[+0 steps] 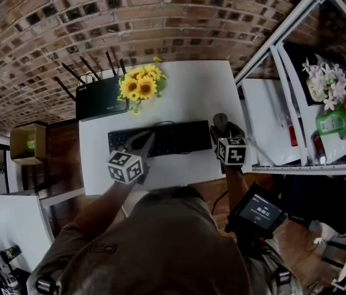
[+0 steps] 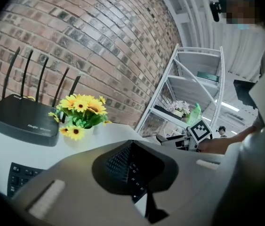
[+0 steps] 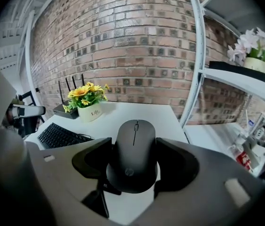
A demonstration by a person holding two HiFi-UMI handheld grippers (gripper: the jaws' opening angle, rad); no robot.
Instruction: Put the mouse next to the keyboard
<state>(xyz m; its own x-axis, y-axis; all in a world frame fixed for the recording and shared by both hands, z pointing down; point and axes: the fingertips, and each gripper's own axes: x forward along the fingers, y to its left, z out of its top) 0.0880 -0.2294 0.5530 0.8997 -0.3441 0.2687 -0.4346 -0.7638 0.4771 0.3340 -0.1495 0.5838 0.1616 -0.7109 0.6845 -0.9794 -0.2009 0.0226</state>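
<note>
beside the keyboard (image 1: 166, 139), right gripper (image 3: 134, 144) clasps the mouse (image 3: 133, 160)

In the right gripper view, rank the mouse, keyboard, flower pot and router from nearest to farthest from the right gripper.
1. mouse, between the jaws of the right gripper.
2. keyboard, near left.
3. flower pot, farther back left.
4. router, behind the pot, by the wall.

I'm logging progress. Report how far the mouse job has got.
Looks done: the mouse is already at the right end of the keyboard. In hand: the right gripper is closed on the mouse's sides. Left: set it down on the table if it is not down yet, then release and back off. The left gripper is shut and empty over the keyboard.
</note>
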